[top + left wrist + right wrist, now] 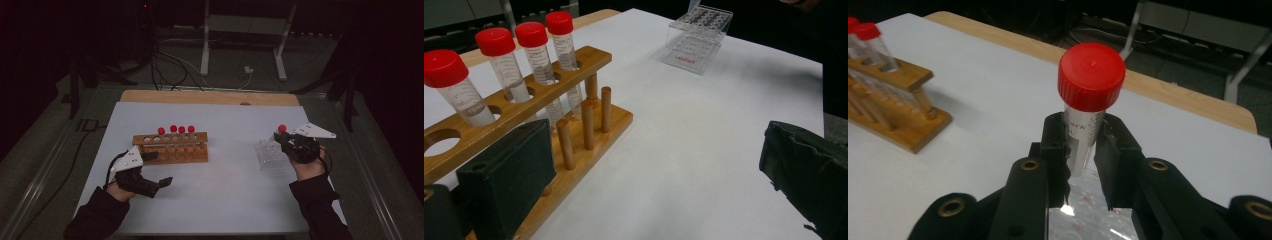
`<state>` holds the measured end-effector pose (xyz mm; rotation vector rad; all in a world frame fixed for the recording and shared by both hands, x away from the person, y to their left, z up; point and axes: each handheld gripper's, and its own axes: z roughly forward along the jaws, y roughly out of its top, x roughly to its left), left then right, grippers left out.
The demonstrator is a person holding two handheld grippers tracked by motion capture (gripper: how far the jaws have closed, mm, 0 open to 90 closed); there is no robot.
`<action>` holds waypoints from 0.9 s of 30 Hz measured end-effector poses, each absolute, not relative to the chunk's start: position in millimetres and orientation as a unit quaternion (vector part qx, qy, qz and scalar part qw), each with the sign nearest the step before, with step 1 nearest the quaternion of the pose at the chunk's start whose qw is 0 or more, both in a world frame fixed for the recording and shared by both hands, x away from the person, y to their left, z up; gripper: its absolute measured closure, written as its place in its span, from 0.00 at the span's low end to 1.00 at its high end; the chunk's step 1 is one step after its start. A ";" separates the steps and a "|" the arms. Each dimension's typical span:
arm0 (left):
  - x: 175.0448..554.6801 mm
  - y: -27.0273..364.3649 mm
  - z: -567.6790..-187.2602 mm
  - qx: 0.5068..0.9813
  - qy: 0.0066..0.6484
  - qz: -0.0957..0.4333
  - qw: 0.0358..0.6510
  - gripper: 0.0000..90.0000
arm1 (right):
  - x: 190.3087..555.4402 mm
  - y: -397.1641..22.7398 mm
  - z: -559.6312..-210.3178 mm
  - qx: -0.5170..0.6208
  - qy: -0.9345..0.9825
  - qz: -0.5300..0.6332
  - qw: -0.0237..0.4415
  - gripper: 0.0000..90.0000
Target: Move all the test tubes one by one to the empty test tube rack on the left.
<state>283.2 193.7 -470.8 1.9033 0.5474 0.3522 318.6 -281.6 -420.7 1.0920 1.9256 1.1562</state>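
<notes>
A wooden rack (170, 147) (589, 107) (895, 117) stands left of the table's middle with several red-capped tubes (173, 129) (496, 42) upright in it. My left gripper (156, 170) (649, 175) stands open beside the rack's near end, one jaw against the rack's front, nothing between the jaws. A clear plastic rack (270, 156) (699, 37) (1088, 215) sits at the right. Above it my right gripper (281, 139) (1081, 150) is shut on a red-capped tube (282, 129) (1089, 95), held upright by its clear body.
The white table top (225, 190) ends at a wooden strip (210, 97) along the far edge. Beyond it are a stand's white legs (242, 45) and cables on the floor. Both sleeves come in from the near edge.
</notes>
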 end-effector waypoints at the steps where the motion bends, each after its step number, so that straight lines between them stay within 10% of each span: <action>1: 283.0 193.5 -470.5 0.800 0.229 0.148 0.535 0.02 | 317.7 -279.4 -420.1 0.410 0.734 0.440 0.315 0.84; 27: 274.3 174.0 -457.4 0.804 0.207 0.137 0.540 0.02 | 299.5 -207.6 -435.2 0.316 0.801 0.445 0.248 0.84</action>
